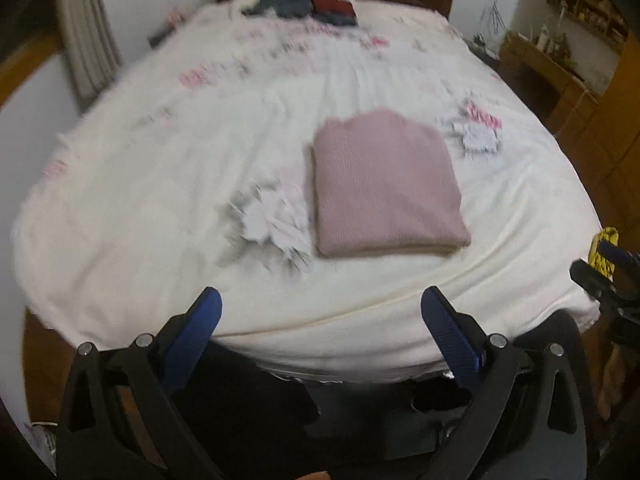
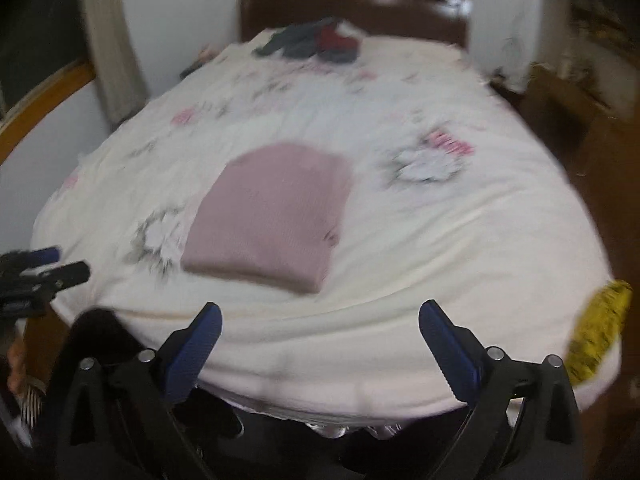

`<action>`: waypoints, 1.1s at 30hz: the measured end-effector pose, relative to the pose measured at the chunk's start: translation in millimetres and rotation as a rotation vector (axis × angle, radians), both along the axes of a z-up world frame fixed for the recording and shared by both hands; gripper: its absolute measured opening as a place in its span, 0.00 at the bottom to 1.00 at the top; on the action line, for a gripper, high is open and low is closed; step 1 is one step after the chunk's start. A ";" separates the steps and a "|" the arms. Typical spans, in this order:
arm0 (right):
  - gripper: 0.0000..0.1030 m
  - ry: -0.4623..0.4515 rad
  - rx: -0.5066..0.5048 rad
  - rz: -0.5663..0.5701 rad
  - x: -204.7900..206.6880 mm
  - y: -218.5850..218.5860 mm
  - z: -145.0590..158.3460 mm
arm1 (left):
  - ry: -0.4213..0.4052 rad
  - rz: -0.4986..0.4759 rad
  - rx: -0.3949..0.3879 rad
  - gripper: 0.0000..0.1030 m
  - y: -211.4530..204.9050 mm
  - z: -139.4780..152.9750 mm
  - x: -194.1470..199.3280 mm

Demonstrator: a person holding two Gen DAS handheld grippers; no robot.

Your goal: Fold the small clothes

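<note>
Pink sweater [image 1: 384, 184] lies folded into neat rectangle mid-bed, 12 o'clock of both claws. Left claw [image 1: 320, 312] and right claw [image 2: 320, 324] gape wide, empty, over bed [image 1: 160, 200] foot edge. Dark clothes pile [image 1: 308, 2] at headboard end looks unfolded: likely next.

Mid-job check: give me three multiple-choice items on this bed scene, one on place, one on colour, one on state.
1. Where is the folded knit garment?
A. on the white floral bedspread
B. on the floor
C. in the left gripper

2. What colour is it?
A. blue
B. dusty pink
C. green

3. How do the right gripper jaws stand?
A. shut on cloth
B. hidden
C. open, empty

Key: 1 A, it lies flat on the bedspread; 2 B, both views show pink; 3 C, the jaws are spread apart with nothing between them.
</note>
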State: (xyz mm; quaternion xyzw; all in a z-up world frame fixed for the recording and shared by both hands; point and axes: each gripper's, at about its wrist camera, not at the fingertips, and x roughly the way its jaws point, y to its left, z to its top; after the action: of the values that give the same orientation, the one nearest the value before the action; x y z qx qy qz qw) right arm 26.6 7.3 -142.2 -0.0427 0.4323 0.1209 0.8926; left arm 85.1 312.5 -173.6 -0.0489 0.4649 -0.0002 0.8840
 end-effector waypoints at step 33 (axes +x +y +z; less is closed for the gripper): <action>0.96 -0.059 -0.091 -0.029 -70.6 13.7 129.5 | -0.062 -0.051 0.017 0.97 -45.7 99.6 -78.6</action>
State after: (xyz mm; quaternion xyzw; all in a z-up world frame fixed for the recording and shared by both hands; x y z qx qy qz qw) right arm -44.0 21.0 -12.7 -0.0806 0.4115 0.0867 0.9037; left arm 6.5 266.8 -74.1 -0.0296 0.4385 -0.0204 0.8980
